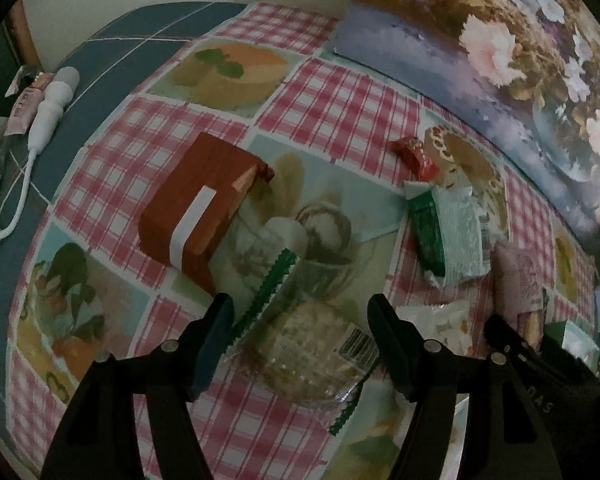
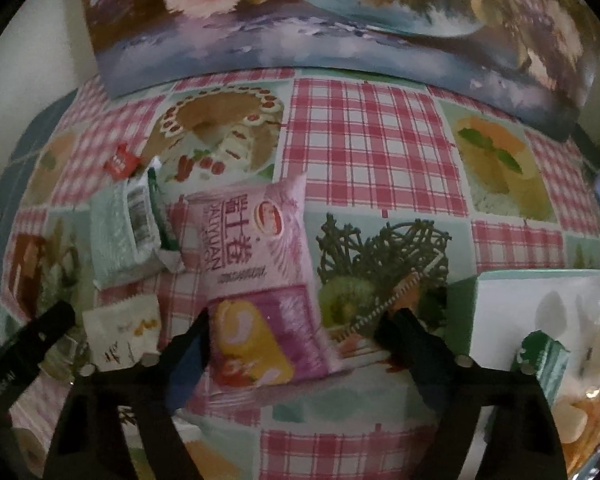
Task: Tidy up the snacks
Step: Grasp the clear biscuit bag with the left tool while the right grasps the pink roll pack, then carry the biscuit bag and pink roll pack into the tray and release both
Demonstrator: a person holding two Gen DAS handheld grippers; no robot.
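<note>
- Left wrist view: my left gripper (image 1: 300, 336) points down at the counter (image 1: 340, 92), jaws about half open with a clear pack (image 1: 308, 348) between them.
- The clear pack has green zigzag edges and holds a pale round cake. It lies flat on the checked cloth. I cannot tell whether the fingers (image 1: 216, 332) press on it.
- A brown box (image 1: 196, 208) with a white stripe stands just beyond the pack, to its left.
- A green-and-white pack (image 1: 448, 232) lies to the right, with a small red pack (image 1: 416, 154) just behind it.
- A white cabled device (image 1: 52, 104) lies far left on the blue part of the surface.
- A flower painting (image 1: 500, 52) leans at the back.
- Right wrist view: my right gripper (image 2: 296, 332) also points down, jaws wide, either side of a pink pack (image 2: 260, 280).
- The pink pack lies flat on the cloth. The left finger (image 2: 196, 340) sits at its edge; the right one stands clear of it, so there is no grip.
- A small white pack (image 2: 120, 332) lies left of the pink one, the green-and-white pack (image 2: 120, 232) behind that.
- A white box (image 2: 540, 320) with more snacks sits at the right edge.
</note>
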